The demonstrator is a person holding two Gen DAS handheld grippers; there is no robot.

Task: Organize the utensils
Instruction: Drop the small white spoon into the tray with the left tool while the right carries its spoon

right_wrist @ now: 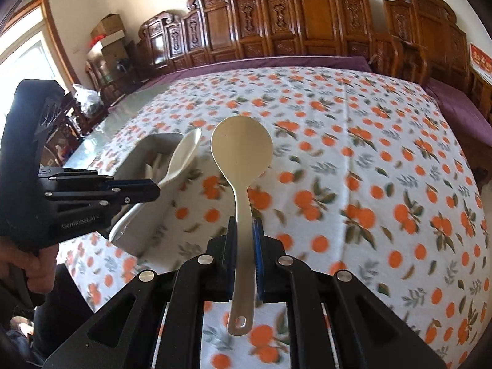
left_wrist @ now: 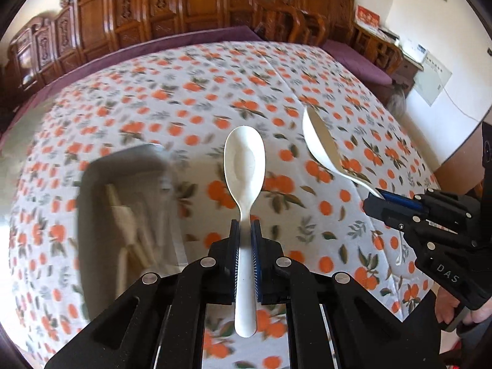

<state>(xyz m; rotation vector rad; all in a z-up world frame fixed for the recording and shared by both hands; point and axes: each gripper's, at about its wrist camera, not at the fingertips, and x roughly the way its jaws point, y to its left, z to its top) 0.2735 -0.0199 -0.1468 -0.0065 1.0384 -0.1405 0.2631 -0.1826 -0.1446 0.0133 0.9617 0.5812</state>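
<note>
Left gripper (left_wrist: 245, 230) clamped on white spoon (left_wrist: 244, 166), right gripper (right_wrist: 245, 230) on beige ladle (right_wrist: 241, 150).

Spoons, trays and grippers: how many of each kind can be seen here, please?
Spoons held: 2, a white spoon and a cream spoon
Trays: 1, grey tray
Grippers: 2, left gripper, right gripper
Total: 5

Both cameras ride just behind their grippers, tilted down over the orange-print tablecloth (left_wrist: 307, 70) toward the carved wooden screen (right_wrist: 307, 21). Each catches the other gripper at its edge, and both share the grey tray (left_wrist: 101, 172).
</note>
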